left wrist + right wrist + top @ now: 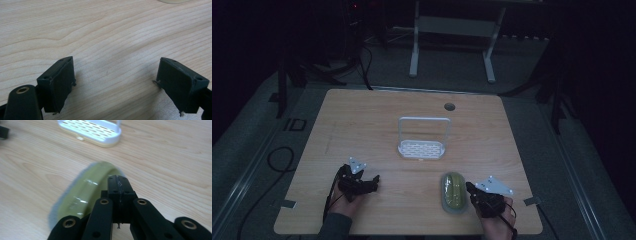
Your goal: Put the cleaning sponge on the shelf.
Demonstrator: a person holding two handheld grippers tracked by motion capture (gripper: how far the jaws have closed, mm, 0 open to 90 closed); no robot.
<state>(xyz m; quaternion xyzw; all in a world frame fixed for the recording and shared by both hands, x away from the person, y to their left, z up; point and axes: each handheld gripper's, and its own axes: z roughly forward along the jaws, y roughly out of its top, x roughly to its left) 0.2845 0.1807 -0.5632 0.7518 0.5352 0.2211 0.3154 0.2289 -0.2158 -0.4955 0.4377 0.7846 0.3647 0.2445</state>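
A green oval plate [452,192] lies near the table's front edge, right of centre. My right gripper [470,189] sits at the plate's right rim. In the right gripper view the plate [82,192] looks tilted and blurred, and its rim runs in under the tips of my right gripper [118,181], whose jaws are pressed together on that rim. My left gripper [373,181] rests at the front left of the table. In the left gripper view my left gripper [116,82] stands open, with bare wood between its wide-apart jaws.
A white slotted rack [422,149] with a tall loop handle stands at the table's middle, and its base [90,130] is seen beyond the plate. A round cable hole [449,106] is at the back edge. A white frame [452,30] stands on the floor behind.
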